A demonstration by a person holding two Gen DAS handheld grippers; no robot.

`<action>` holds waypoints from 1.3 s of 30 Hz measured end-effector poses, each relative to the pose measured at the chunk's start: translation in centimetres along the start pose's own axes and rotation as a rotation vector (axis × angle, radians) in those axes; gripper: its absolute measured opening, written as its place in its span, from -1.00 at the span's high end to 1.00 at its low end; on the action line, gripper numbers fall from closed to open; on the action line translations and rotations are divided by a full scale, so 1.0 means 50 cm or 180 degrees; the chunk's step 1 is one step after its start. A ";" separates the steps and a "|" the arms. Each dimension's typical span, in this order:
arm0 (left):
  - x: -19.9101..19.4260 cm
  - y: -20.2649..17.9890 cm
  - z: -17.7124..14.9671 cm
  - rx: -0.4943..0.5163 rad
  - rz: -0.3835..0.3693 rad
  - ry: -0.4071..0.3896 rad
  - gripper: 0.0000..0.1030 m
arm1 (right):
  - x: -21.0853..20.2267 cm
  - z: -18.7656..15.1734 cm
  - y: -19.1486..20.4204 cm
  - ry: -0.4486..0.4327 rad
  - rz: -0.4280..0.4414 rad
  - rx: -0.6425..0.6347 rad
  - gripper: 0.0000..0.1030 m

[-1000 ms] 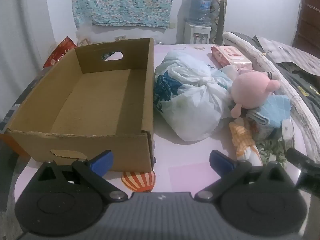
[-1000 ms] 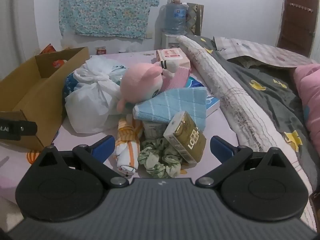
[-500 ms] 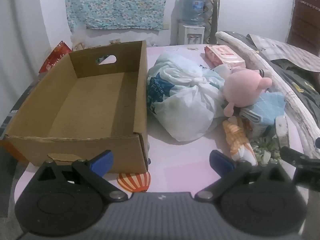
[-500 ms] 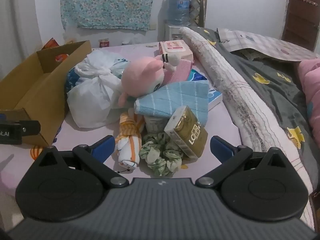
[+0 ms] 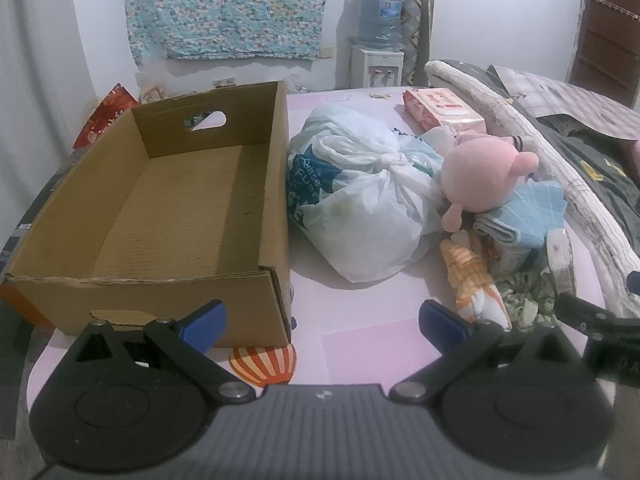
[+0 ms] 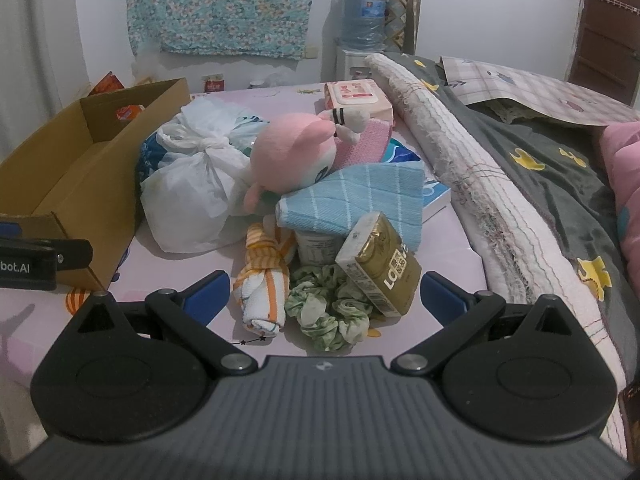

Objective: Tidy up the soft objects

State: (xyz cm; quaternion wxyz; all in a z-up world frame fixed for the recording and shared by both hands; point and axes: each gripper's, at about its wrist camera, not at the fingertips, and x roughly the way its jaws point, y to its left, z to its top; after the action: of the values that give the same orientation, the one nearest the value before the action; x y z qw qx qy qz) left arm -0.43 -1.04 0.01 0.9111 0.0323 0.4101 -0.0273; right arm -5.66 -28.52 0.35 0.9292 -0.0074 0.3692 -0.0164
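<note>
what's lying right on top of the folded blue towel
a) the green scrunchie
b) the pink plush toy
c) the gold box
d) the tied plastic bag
b: the pink plush toy rests on the upper edge of the blue towel, while the green scrunchie and gold box sit lower in front and the plastic bag lies beside it.

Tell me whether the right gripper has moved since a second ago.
Yes. The right gripper has drawn back slightly from the green scrunchie, which sits a little farther ahead of its open fingers now.
</note>
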 end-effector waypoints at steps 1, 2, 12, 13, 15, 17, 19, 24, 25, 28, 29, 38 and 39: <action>0.000 -0.001 0.000 -0.0001 0.0002 0.0001 -1.00 | 0.001 0.000 0.000 0.0004 0.0007 0.0000 -0.98; 0.000 -0.002 0.001 -0.0001 0.0002 0.0004 -1.00 | 0.002 0.001 0.001 0.0009 0.0009 0.0000 -0.98; 0.000 0.000 0.003 0.0012 0.0004 -0.0004 -1.00 | 0.005 -0.001 0.003 0.0041 0.0014 -0.0003 -0.98; 0.001 0.000 0.003 0.0014 0.0003 0.0000 -1.00 | 0.006 -0.001 0.002 0.0046 0.0017 -0.0005 -0.98; 0.000 0.001 0.004 0.0013 0.0005 0.0000 -1.00 | 0.007 -0.002 0.002 0.0055 0.0022 -0.0013 -0.98; 0.001 0.001 0.004 0.0013 0.0005 -0.0003 -1.00 | 0.007 -0.002 0.004 0.0051 0.0024 -0.0027 -0.98; 0.001 0.001 0.004 0.0010 0.0008 0.0001 -1.00 | 0.007 -0.003 0.005 0.0050 0.0023 -0.0034 -0.98; 0.002 0.004 0.004 0.0006 0.0010 0.0003 -1.00 | 0.009 -0.003 0.008 0.0063 0.0022 -0.0045 -0.98; 0.002 0.004 0.004 0.0007 0.0013 0.0004 -1.00 | 0.010 -0.002 0.008 0.0062 0.0022 -0.0045 -0.98; 0.002 0.005 0.004 0.0006 0.0015 0.0005 -1.00 | 0.010 -0.003 0.008 0.0060 0.0025 -0.0041 -0.98; 0.002 0.005 0.004 0.0005 0.0014 0.0004 -1.00 | 0.010 -0.003 0.009 0.0059 0.0023 -0.0043 -0.98; 0.005 0.010 0.002 -0.0008 0.0012 0.0009 -1.00 | 0.010 -0.003 0.009 0.0061 0.0022 -0.0045 -0.98; 0.005 0.010 0.002 -0.0008 0.0013 0.0008 -1.00 | 0.010 -0.003 0.009 0.0062 0.0023 -0.0045 -0.98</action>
State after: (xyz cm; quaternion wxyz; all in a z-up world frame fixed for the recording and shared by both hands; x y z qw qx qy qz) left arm -0.16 -0.54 -0.09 0.9106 0.0320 0.4112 -0.0249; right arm -5.37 -28.09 -0.11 0.9255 -0.0125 0.3784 -0.0104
